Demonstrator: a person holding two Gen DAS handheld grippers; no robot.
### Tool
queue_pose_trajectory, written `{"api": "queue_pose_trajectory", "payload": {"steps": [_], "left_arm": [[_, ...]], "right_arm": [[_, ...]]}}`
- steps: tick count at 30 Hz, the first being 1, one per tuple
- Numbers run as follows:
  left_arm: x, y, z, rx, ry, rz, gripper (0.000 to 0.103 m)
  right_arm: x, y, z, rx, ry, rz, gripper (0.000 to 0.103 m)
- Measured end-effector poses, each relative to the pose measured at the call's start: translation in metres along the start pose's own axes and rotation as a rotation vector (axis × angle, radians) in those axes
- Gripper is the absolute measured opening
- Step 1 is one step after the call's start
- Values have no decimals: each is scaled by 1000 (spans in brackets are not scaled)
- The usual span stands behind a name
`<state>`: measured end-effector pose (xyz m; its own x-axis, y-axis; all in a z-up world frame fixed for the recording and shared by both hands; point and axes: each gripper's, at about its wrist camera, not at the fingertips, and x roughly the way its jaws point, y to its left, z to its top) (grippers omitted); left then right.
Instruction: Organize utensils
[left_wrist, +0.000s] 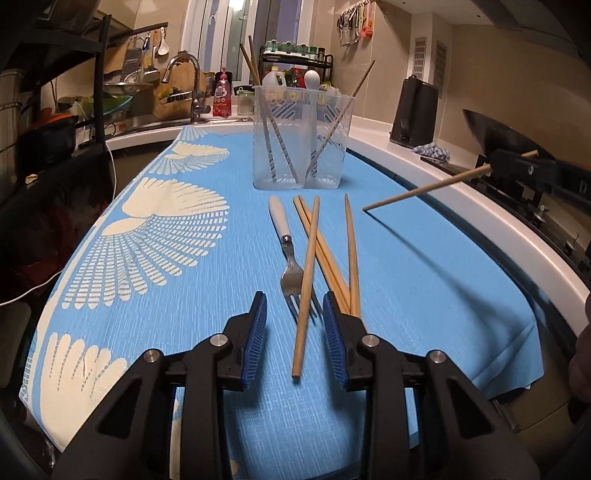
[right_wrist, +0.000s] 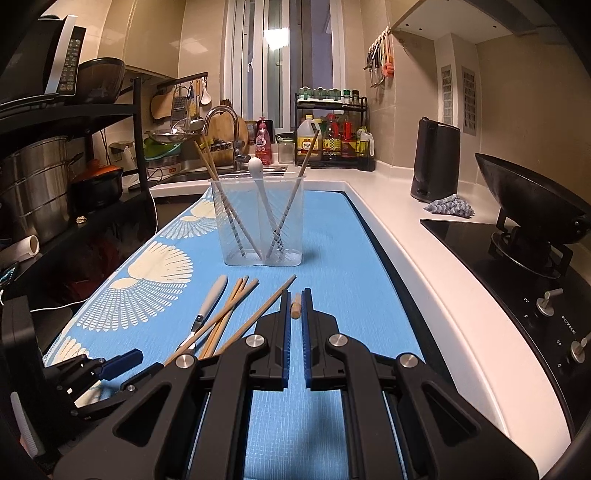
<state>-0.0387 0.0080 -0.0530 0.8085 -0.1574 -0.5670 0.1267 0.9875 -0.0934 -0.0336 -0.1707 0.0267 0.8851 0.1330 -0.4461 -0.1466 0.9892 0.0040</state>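
A clear two-part holder (left_wrist: 303, 138) (right_wrist: 262, 219) stands on the blue cloth with chopsticks and a white-handled utensil in it. A white-handled fork (left_wrist: 286, 251) (right_wrist: 210, 301) and several loose chopsticks (left_wrist: 325, 251) (right_wrist: 236, 314) lie in front of it. My left gripper (left_wrist: 294, 309) is open just above the cloth, with its jaws either side of the fork's tines and one chopstick. My right gripper (right_wrist: 294, 301) is shut on a chopstick (left_wrist: 424, 190), held above the cloth at the right; its end shows between the pads in the right wrist view (right_wrist: 295, 309).
The blue patterned cloth (left_wrist: 147, 258) covers a counter. A sink and tap (right_wrist: 221, 118) are at the back left, a bottle rack (right_wrist: 332, 129) behind. A black kettle (right_wrist: 436, 162), a wok (right_wrist: 532, 195) on a hob and a rag (right_wrist: 448, 206) are right.
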Motion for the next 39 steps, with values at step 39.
{"api": "queue_pose_trajectory", "payload": {"steps": [39], "left_arm": [[-35, -19, 42, 87, -262, 110, 6]], "right_arm": [[-17, 3, 19, -44, -28, -9, 5]]}}
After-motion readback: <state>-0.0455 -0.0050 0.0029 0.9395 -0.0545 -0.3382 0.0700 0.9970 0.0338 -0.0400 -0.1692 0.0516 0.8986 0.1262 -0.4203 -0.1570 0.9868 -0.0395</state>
